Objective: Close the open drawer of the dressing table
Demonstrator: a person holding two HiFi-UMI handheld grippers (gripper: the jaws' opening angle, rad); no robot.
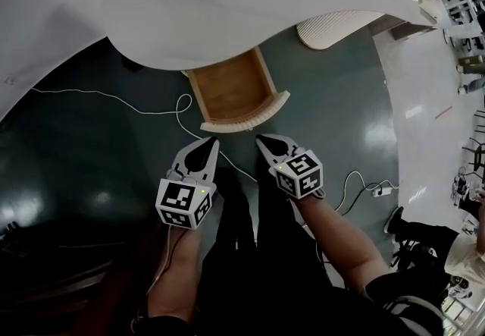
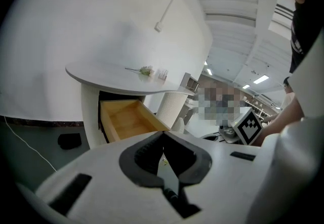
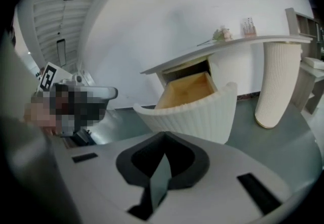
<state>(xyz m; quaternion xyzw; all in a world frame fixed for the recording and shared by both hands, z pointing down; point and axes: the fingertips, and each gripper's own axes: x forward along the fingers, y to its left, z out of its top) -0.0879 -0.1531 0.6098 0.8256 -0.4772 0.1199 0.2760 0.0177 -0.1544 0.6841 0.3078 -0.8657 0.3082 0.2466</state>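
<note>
The dressing table's drawer (image 1: 236, 92) stands pulled out from under the white tabletop (image 1: 250, 1); it is an empty wooden box with a curved, ribbed white front (image 1: 246, 114). My left gripper (image 1: 210, 143) hovers just before the front's left end, its jaws shut with nothing between them. My right gripper (image 1: 261, 141) hangs near the front's right end, also shut and empty. In the right gripper view the ribbed front (image 3: 202, 112) rises just beyond the jaw tips (image 3: 163, 134). In the left gripper view the drawer's wooden inside (image 2: 129, 119) shows past the closed tips (image 2: 163, 134).
A white cable (image 1: 136, 108) runs across the dark green floor left of the drawer, and another with a plug strip (image 1: 375, 189) lies at the right. A ribbed white table leg (image 1: 333, 29) stands right of the drawer. Small items (image 2: 152, 72) sit on the tabletop.
</note>
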